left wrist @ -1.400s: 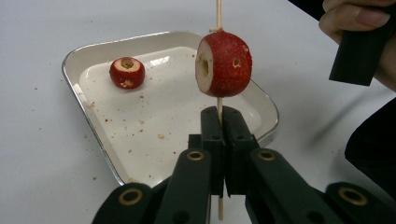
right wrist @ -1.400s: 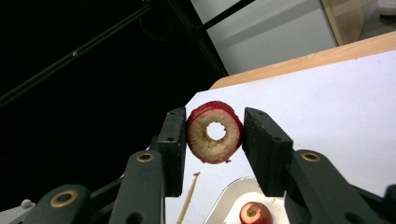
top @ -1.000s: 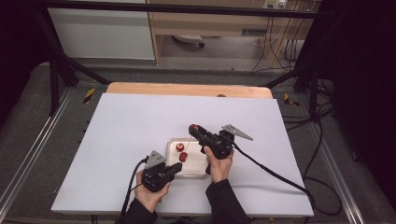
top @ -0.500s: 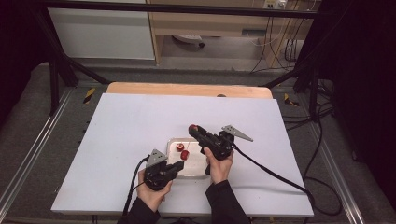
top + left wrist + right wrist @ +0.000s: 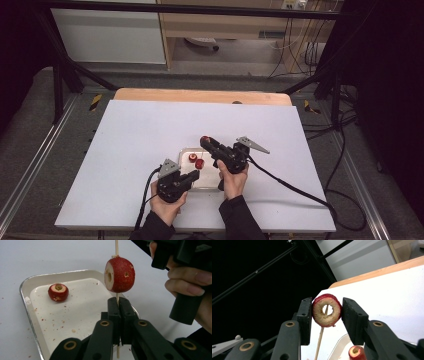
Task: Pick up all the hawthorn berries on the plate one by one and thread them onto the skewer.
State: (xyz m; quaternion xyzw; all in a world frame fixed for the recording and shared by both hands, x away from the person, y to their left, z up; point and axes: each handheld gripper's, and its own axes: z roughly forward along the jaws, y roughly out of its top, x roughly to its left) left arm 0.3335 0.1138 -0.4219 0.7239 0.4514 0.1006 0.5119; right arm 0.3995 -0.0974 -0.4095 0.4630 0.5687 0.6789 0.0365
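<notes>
Threading red cored fruit onto a thin wooden skewer (image 5: 116, 246).
Your left gripper (image 5: 119, 315) fingers pinch the skewer tight; your right gripper (image 5: 326, 312) fingers clamp the ring-shaped red fruit piece (image 5: 327, 310) part-open.

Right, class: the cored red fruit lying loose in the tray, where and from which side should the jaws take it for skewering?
Probably from above, with the jaws on the loose fruit's rounded red sides. It sits in the tray with its cored hole facing up, so a side grip across the widest part leaves that hole free for the skewer. The low tray wall argues against a level approach.
</notes>
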